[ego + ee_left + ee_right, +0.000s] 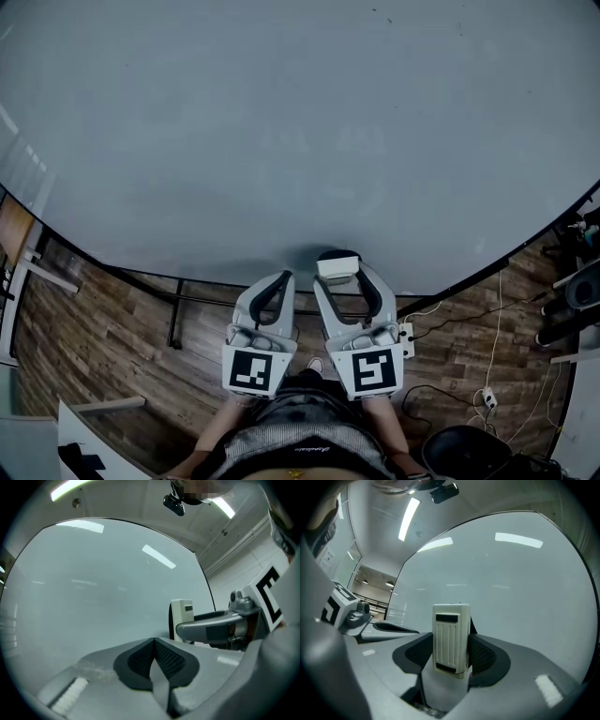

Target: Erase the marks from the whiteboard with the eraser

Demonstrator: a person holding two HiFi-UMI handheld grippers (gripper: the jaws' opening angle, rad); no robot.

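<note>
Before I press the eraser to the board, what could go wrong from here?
The right gripper clamps the eraser low down, with much of it standing clear, so pressing on the whiteboard may lever it loose. I see no marks on the board in any view, so you might wipe the wrong spot. The left gripper, shut and empty, sits close beside the right one and could get bumped.

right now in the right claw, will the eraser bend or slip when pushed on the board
The eraser looks like a ribbed hard-plastic shell: probably stiff and light. The right claw clamps its sides with textured pads, so slipping seems unlikely. It sticks out well past them, so it may pivot against the whiteboard.
</note>
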